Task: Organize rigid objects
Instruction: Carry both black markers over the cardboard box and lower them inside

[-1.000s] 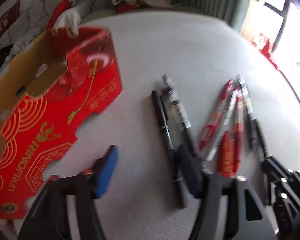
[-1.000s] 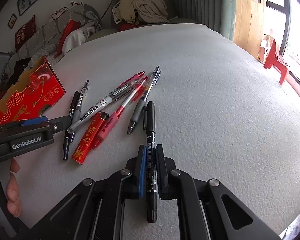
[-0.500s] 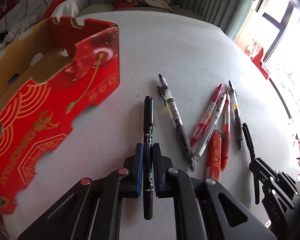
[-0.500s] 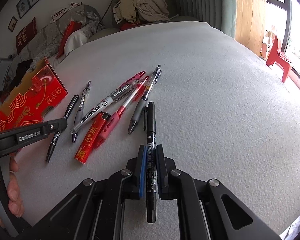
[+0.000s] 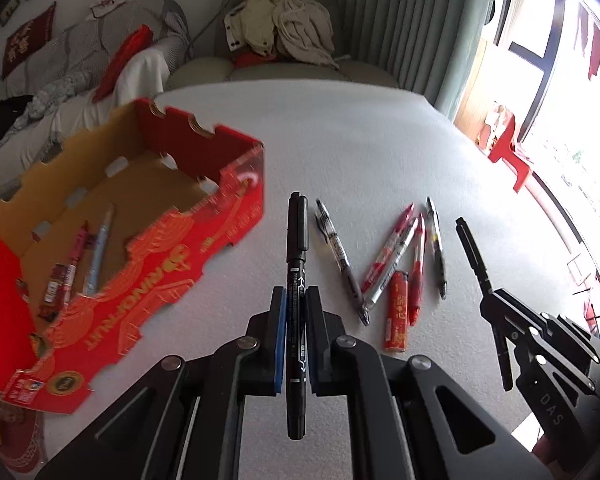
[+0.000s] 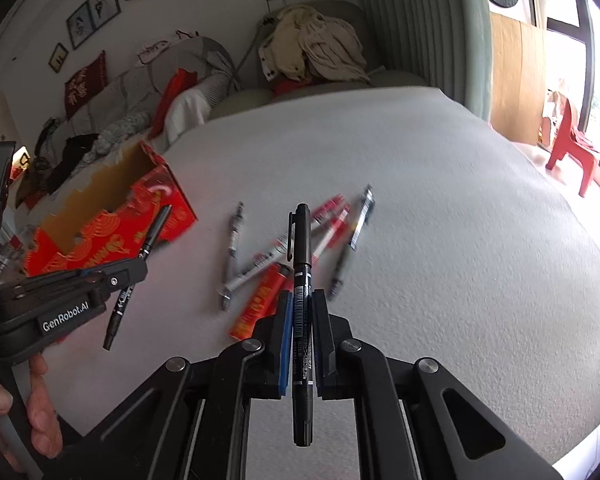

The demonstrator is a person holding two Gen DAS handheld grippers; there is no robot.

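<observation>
Pens are what we are tidying, and we hold two of them now. Our left claw [image 5: 296, 344] is clenched on a black marker [image 5: 297, 256], which sticks out ahead of it, up off the white surface [image 5: 360, 152]. Our right claw [image 6: 302, 336] is clenched on a second black pen [image 6: 302, 264] in the same way. Both pens are in the air, not lying down.

Near our left claw is the red box [image 5: 204, 248]. It is open on top and has a few pens inside [image 5: 80, 264]. The loose pens [image 5: 392, 256] and a small red tube [image 5: 396, 312] lie in a bunch between the two claws.

We think the next job is to carry each pen over the box and let it go. To do it well, we should lift the pen tip above the red wall first, so it does not bump the box and push it. We should go one claw at a time, so the claws do not knock each other. We should open the claw only when the pen is low inside the box, lying along the box's long side, so it does not bounce out.

A second ago our left claw was wide open, low by the marker lying flat. Now it has shut on it and lifted it. Our right claw already held its pen then, and it is higher up now too. We can now see inside the box.
</observation>
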